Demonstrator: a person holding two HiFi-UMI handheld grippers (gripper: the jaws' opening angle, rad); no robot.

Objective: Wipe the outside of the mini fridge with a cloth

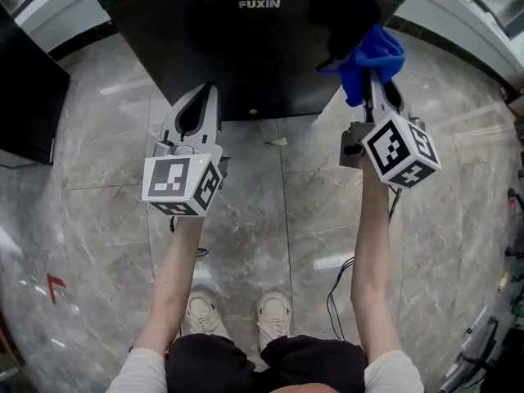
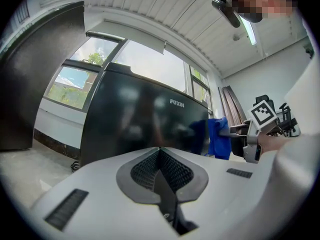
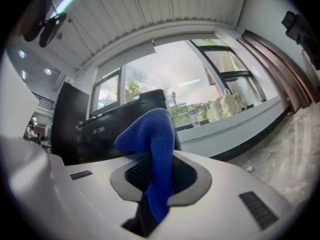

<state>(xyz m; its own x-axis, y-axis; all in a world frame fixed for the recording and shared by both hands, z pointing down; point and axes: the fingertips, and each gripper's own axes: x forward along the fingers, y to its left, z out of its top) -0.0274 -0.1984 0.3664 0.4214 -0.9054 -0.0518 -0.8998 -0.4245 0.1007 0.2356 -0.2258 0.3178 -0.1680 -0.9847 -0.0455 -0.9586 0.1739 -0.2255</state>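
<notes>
The black mini fridge (image 1: pixel 246 47) with a "FUXIN" logo stands on the floor ahead; its glossy front (image 2: pixel 140 124) fills the left gripper view. My right gripper (image 1: pixel 378 84) is shut on a blue cloth (image 1: pixel 372 60), which it holds against the fridge's right front edge. The cloth (image 3: pixel 152 154) bunches up between the jaws in the right gripper view, with the fridge (image 3: pixel 120 129) behind it. My left gripper (image 1: pixel 209 97) is shut with nothing in it, its tips just short of the fridge's lower front. The cloth (image 2: pixel 217 136) also shows at the right of that view.
A second dark cabinet (image 1: pixel 29 97) stands at the left. The floor is grey marble tile (image 1: pixel 278 219) with a small scrap (image 1: pixel 276 142) near the fridge base. A black cable (image 1: pixel 336 293) trails by my right foot. A white window ledge (image 3: pixel 240 119) runs behind.
</notes>
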